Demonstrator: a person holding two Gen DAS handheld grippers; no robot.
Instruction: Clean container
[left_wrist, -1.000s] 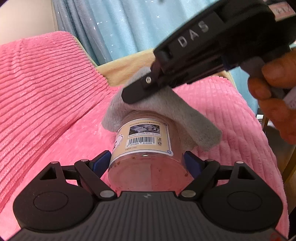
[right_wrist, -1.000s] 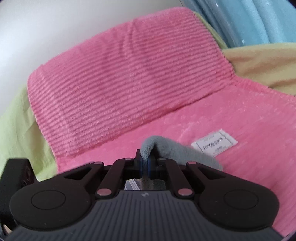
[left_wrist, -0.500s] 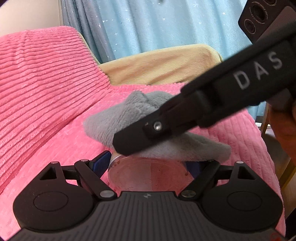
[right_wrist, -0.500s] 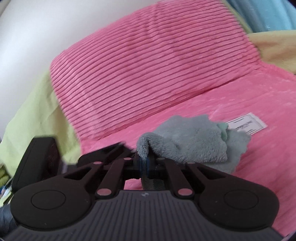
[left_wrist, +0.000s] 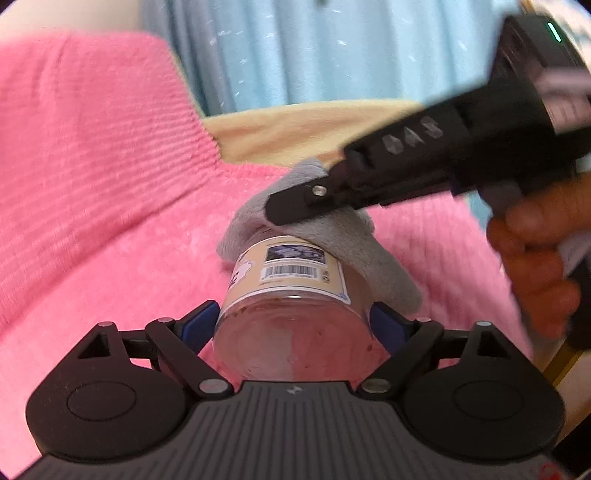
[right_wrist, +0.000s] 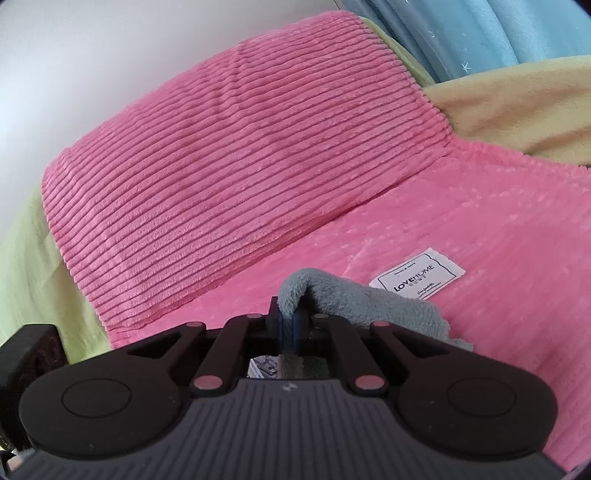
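Note:
A clear plastic jar (left_wrist: 295, 295) with a tan barcode label lies on its side, its base toward the left wrist camera. It sits between the blue pads (left_wrist: 199, 325) of my left gripper (left_wrist: 293, 325), whose jaws are opening though both pads still touch the jar's sides. My right gripper (left_wrist: 280, 206) reaches in from the right, shut on a grey fluffy cloth (left_wrist: 332, 236) that drapes over the jar's far upper side. In the right wrist view the cloth (right_wrist: 351, 299) folds over the shut fingertips of that gripper (right_wrist: 291, 321). The jar's mouth is hidden.
A pink ribbed cushion (right_wrist: 240, 166) backs a pink plush seat cover (right_wrist: 498, 240) with a white label (right_wrist: 417, 282). A tan blanket (left_wrist: 295, 129) and blue curtain (left_wrist: 314, 48) lie behind. A person's hand (left_wrist: 535, 251) grips the right tool. Yellow-green fabric (right_wrist: 29, 258) is at the left.
The cloth and right gripper, which covered the jar half a second ago, have slid back toward its far end, baring the barcode label again. The left view has tilted.

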